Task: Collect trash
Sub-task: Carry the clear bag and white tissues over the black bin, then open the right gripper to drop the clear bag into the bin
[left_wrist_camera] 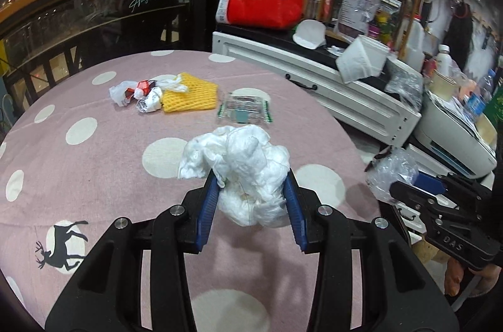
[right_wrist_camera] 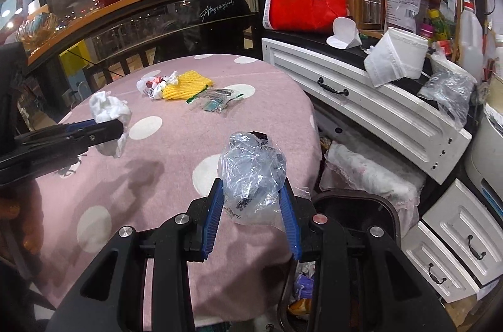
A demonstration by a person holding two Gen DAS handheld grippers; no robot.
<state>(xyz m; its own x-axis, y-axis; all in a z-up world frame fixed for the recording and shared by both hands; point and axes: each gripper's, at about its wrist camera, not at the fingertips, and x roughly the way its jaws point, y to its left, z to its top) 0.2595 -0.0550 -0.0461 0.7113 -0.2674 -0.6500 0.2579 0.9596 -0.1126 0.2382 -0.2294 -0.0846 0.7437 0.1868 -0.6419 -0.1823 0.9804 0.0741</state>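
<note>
Squarely between the left tool [left_wrist_camera: 251, 193] pads, tissue wad [left_wrist_camera: 242, 168].

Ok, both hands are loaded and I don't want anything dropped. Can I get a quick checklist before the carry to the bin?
1. Left hand-held gripper clamped on white tissue wad: ok.
2. Right hand-held gripper clamped on clear plastic bag: ok.
3. Both loads lifted off pink tablecloth: ok.
4. Dark bin beside the table has its mouth open: ok.
5. Room left inside the bin: cannot tell.
6. Table cleared: not ok; yellow foam net and wrappers remain.
</note>
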